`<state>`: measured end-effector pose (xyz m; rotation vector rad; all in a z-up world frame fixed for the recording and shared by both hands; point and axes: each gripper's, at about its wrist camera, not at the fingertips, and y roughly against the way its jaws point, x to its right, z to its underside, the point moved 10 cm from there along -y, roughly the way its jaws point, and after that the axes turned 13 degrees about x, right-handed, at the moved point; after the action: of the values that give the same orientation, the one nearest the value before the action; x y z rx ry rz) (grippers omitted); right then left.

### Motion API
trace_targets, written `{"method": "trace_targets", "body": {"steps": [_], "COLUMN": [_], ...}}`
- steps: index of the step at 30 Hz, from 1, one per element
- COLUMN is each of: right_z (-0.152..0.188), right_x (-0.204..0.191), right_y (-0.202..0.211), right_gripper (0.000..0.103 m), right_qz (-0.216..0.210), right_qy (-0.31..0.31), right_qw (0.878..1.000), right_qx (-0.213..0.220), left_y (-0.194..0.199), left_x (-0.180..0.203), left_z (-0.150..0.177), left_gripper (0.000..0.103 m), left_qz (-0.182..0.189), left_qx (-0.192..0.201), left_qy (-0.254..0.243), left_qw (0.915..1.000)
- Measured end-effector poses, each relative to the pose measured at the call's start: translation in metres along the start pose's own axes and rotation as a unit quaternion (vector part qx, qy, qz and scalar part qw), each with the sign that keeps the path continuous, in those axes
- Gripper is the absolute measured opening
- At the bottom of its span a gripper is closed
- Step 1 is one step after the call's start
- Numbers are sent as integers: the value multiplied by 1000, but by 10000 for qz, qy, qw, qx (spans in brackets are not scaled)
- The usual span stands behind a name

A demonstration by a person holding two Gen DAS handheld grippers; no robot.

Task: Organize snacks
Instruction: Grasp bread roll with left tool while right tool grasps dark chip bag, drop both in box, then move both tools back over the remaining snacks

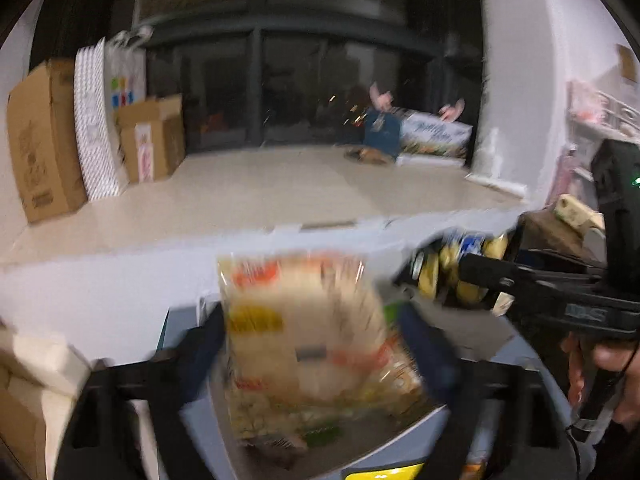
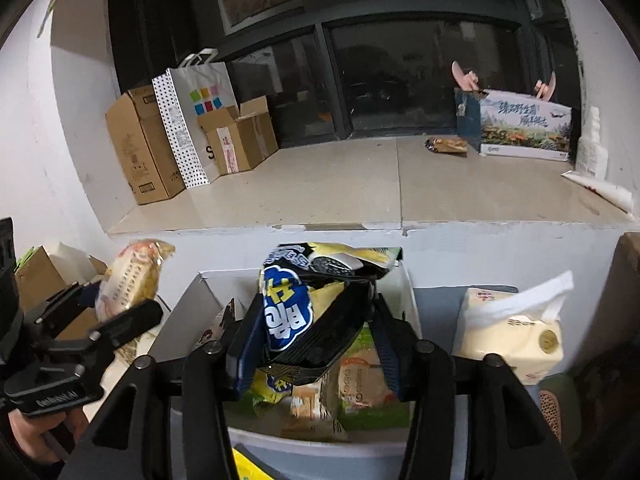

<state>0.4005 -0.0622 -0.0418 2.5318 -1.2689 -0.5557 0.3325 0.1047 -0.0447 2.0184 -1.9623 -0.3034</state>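
My left gripper [image 1: 316, 344] is shut on a pale clear snack bag with orange and yellow print [image 1: 312, 336], held above a grey bin [image 1: 404, 436]; it also shows in the right wrist view [image 2: 128, 280]. My right gripper [image 2: 316, 332] is shut on a black, blue and yellow snack bag [image 2: 312, 312] above an open white box [image 2: 208, 292] that holds several snack packs [image 2: 360, 376]. The left wrist view is blurred; there the right gripper [image 1: 456, 276] holds its bag [image 1: 460, 272] at the right.
A wide tiled ledge [image 2: 360, 184] runs behind, with cardboard boxes [image 2: 140, 144], a dotted paper bag [image 2: 192, 120], a printed carton [image 2: 524, 124] and a small snack packet [image 2: 448, 145]. A cream milk carton [image 2: 516, 328] stands right of the white box.
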Motion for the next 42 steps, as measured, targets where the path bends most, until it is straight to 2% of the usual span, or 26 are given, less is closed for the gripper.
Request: {"method": "trace_targets", "body": {"steps": [1, 2, 7, 9, 15, 19, 23, 26, 29, 35, 38, 42], "right_z": [2, 7, 26, 25, 10, 21, 44, 65, 93, 135, 144, 138], "right_x": [1, 2, 8, 10, -3, -13, -12, -11, -7, -7, -12, -21], "right_y": [-5, -9, -12, -6, 40, 80, 117, 144, 164, 204, 209, 220], "right_gripper": [100, 103, 103, 103, 103, 103, 103, 103, 103, 103, 103, 103], "right_qz": [0, 44, 179, 219, -195, -414, -467, -558, -514, -420, -304, -298], "right_qy": [-34, -29, -50, -113, -232, -104, -104, -218, -396, -738, -426, -127], "right_qw": [10000, 9999, 9994, 9995, 9993, 9980, 9975, 9970, 9971, 9945, 9974, 9975], "right_qx": [-74, -136, -287, -194, 237, 465, 519, 498, 396, 613, 499, 634], "left_y": [0, 1, 9, 15, 58, 96, 134, 165, 188, 209, 213, 219], "left_x": [-4, -6, -12, -10, 5, 29, 54, 66, 67, 61, 61, 61], "left_z": [4, 6, 24, 24, 17, 23, 44, 70, 98, 149, 155, 149], "left_gripper": [102, 103, 103, 103, 103, 103, 103, 103, 103, 103, 103, 103], "left_qz": [33, 119, 70, 103, 370, 646, 891, 1064, 968, 908, 921, 889], "left_qx": [18, 67, -34, -11, 209, 313, 303, 331, 280, -45, -103, -14], "left_qy": [120, 241, 259, 251, 331, 208, 0, 34, 238, 848, 898, 825], "left_qw": [9999, 9996, 9996, 9996, 9985, 9972, 9956, 9938, 9946, 9922, 9916, 9926]}}
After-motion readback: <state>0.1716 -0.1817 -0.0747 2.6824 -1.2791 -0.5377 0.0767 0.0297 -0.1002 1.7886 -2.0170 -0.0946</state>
